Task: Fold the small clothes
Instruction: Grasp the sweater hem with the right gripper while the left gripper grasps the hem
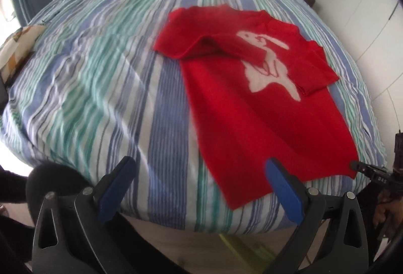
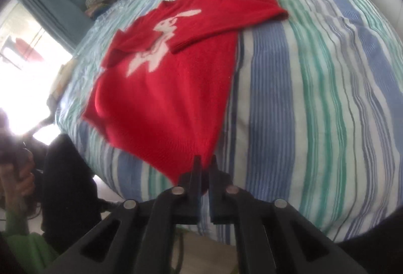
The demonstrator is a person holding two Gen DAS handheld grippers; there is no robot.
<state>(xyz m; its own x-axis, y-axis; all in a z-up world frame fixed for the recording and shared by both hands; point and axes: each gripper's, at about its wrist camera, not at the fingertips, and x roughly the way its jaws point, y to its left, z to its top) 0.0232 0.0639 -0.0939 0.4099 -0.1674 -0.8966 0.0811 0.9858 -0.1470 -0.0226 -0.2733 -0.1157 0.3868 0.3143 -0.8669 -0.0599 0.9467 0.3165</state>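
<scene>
Midway through folding: both sleeves already laid across the chest, body not yet folded up. Red sweater (image 1: 264,108) with a white rabbit, lying flat on the striped bed (image 1: 100,77). Right gripper (image 2: 204,168) clenched on the near hem corner; left gripper (image 1: 199,173) released, spread wide above the other hem corner.

Daylit room, bright overall. Right wrist view: window (image 2: 27,52) at the left blows out to white glare, washing out the person's hand (image 2: 19,181) below it. Both views show strong fisheye bulge, the striped bed (image 1: 105,87) curving away, dark vignette at the corners. Motion blur smears the stripes and the red sweater (image 1: 264,108) edges. Soft shadow under the folded sleeve.
</scene>
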